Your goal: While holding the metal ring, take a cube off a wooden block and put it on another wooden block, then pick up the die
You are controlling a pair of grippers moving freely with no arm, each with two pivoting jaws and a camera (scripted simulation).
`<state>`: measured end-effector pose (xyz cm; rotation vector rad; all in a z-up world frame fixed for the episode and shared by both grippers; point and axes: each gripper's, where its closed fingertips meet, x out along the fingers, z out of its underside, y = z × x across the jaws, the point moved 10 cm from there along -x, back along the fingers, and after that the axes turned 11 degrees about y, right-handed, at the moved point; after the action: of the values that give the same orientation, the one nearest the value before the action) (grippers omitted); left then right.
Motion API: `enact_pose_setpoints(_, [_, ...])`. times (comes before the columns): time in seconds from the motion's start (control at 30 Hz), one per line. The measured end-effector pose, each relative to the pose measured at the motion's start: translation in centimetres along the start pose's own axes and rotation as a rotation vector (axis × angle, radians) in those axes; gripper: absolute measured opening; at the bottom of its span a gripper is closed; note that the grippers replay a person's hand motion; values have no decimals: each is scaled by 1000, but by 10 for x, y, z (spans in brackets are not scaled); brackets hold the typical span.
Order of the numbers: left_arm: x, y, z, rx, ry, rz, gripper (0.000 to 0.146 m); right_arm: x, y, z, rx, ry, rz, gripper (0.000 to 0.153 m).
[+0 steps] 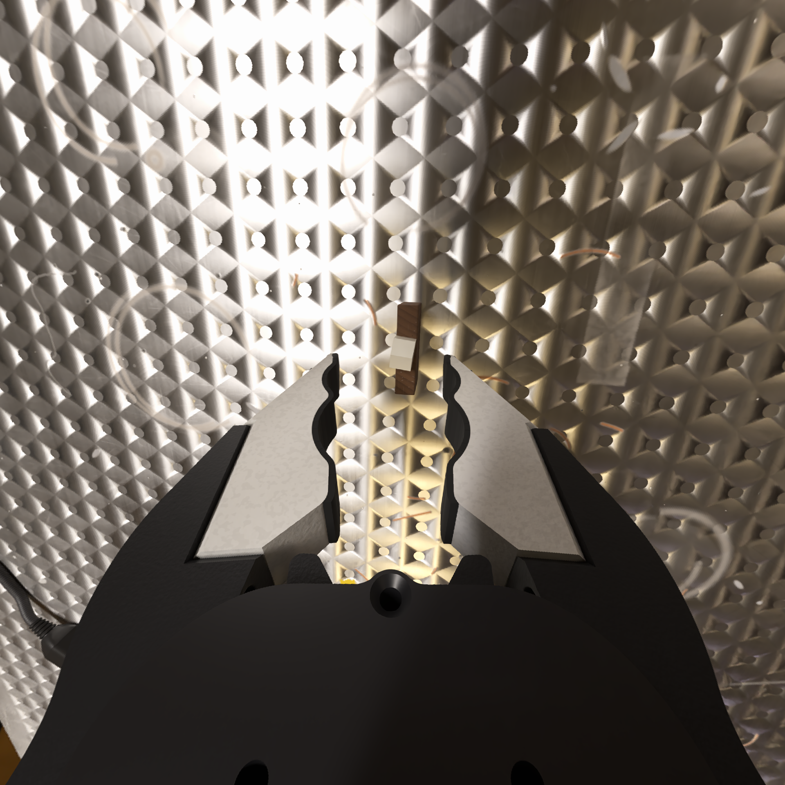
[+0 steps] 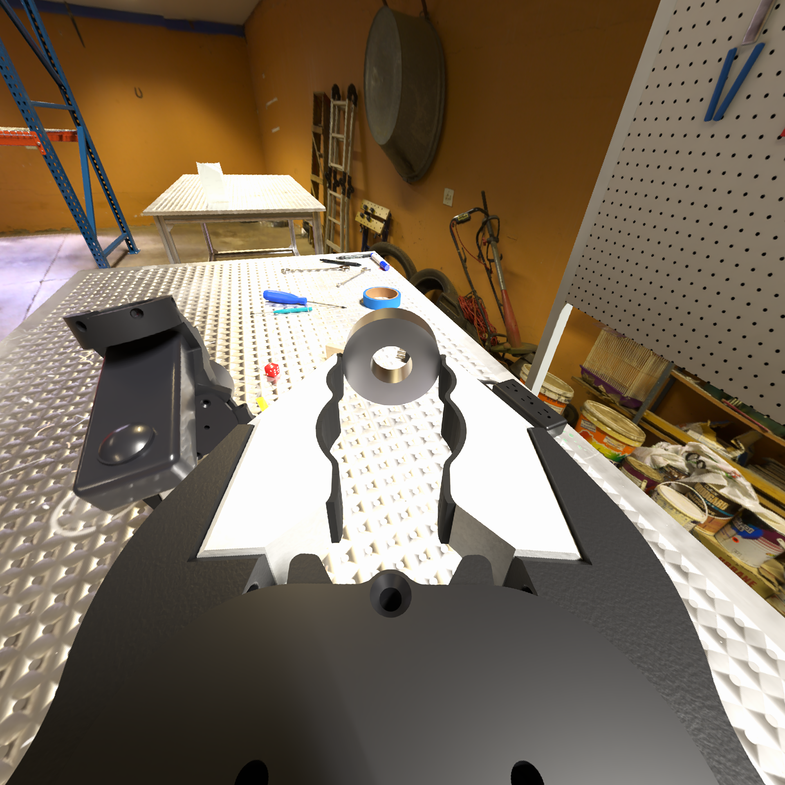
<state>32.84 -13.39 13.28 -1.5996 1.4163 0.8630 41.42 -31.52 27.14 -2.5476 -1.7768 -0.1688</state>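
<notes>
Hovering above the studded metal tabletop (image 1: 594, 297), the left gripper (image 1: 391, 369) looks straight down with its fingers (image 1: 293, 446) apart and empty, and the white cube (image 1: 401, 351) sits just beyond their tips at about 12 o'clock, resting on a brown wooden block (image 1: 408, 327). From above, that block's long axis runs from 12 to 6 o'clock, in line with the fingers, and the cube lies against its 9 o'clock side, a little past the middle toward 6. The risk I see is a descent that is off-centre: the cube lies nearer the right-hand finger, so that finger could land on the block or knock the cube off it before the fingers meet. The right gripper (image 2: 391, 365) has its fingers clamped on the rim of the metal ring (image 2: 391, 361), holding it on edge with the hole facing back toward the camera. Only the tips pinch the ring, so a jolt could let it slip or swivel. The red die (image 2: 272, 369) waits on the tabletop at about 10 o'clock from the ring, close to the left gripper's body, which might brush it.
</notes>
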Motion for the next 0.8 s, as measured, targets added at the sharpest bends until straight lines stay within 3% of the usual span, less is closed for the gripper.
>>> enact_pose_setpoints(0.23, [-18,-2,1,-28,50,-55,59,-1,0,-2,-3,5,2,45])
enact_pose_setpoints(0.43, [-67,-6,15,-71,120,-205,60,-2,0,-3,-3,10,2,45])
enact_pose_setpoints(0.67, [-147,-16,68,-212,123,-420,59,-1,-2,-5,-4,14,-5,45])
enact_pose_setpoints(0.8, [-177,-21,114,-312,9,-491,55,0,-4,-5,-5,14,-10,45])
